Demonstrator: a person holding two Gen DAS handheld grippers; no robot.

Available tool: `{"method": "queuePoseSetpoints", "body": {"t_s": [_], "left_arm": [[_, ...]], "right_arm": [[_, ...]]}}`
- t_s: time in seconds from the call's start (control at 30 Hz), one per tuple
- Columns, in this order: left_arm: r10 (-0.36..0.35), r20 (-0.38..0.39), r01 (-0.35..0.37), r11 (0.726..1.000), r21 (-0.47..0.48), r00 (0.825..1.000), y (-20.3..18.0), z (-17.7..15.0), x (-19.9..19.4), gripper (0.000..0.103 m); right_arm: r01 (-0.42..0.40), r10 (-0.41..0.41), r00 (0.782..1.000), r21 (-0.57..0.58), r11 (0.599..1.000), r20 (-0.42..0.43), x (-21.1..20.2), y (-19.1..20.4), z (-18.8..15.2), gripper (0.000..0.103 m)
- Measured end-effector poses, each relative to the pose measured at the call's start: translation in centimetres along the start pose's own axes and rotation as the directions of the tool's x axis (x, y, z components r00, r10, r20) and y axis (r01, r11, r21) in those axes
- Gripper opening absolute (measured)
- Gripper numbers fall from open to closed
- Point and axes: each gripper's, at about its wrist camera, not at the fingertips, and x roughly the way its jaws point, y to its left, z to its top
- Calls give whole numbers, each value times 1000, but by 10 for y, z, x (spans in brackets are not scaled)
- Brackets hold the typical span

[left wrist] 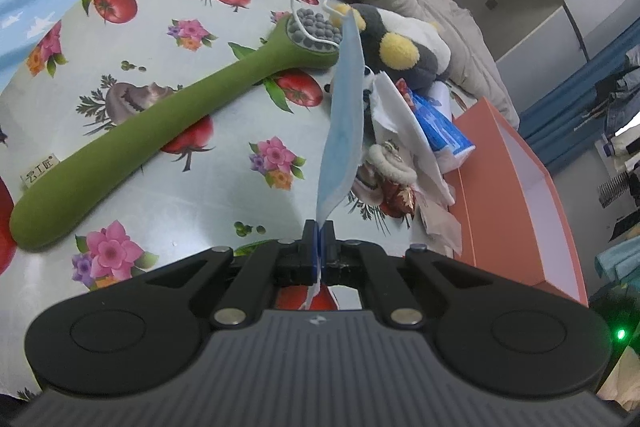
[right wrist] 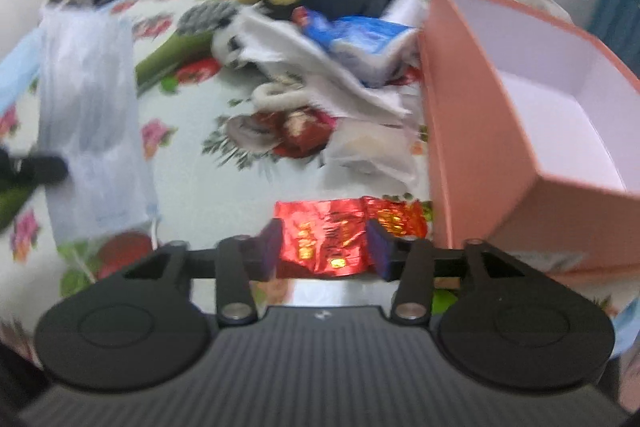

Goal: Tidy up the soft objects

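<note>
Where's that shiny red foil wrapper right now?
In the right wrist view, the red foil wrapper lies on the flowered tablecloth between the open right tongs, just left of the pink box.

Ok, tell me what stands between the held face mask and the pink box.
The face mask, clamped in the left hand-held gripper, has tissue paper and a tissue pack piled between it and the pink box.

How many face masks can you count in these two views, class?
1. The blue face mask hangs pinched in the shut left gripper above the flowered tablecloth; it also shows at the right wrist view's left. Others may lie hidden in the clutter.
</note>
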Motion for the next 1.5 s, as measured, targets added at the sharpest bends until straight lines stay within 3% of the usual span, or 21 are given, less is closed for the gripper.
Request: {"method": "queuePoseSetpoints", "body": {"t_s": [0.17,0.27,0.43,0.53,0.6,0.77,1.03,1.33,1.5], "left_arm": [[2,30,-1,1000,-26,1000,6,-2,-5,2],[1,42,0,999,-36,999,8,-5,-7,2],[-1,42,2,999,-44,999,9,-8,-8,2],[-4,45,6,999,-46,999,9,-9,-9,2],[-7,46,9,999,-46,999,9,-9,-10,2],[-6,47,8,999,-46,999,9,-10,-10,2],[-9,56,12,999,-52,998,10,-11,-13,2],[-6,45,8,999,-51,999,11,-14,-14,2],[-11,42,12,999,-43,999,8,-15,-12,2]], "right_arm": [[-29,26,1000,-188,982,-15,1,16,-3,69],[-15,10,1000,-258,966,-20,7,22,-3,69],[-56,37,994,-182,982,-106,28,13,-7,67],[-90,75,991,-134,987,-115,30,8,-10,48],[-98,81,990,-147,984,-115,27,13,-9,16],[-73,52,992,-186,980,-116,27,23,-7,3],[-56,32,993,-214,975,-116,19,27,-5,3],[-187,155,976,-220,957,-153,-11,50,-16,3],[-232,212,966,-142,962,-145,-24,47,-13,6]]}}
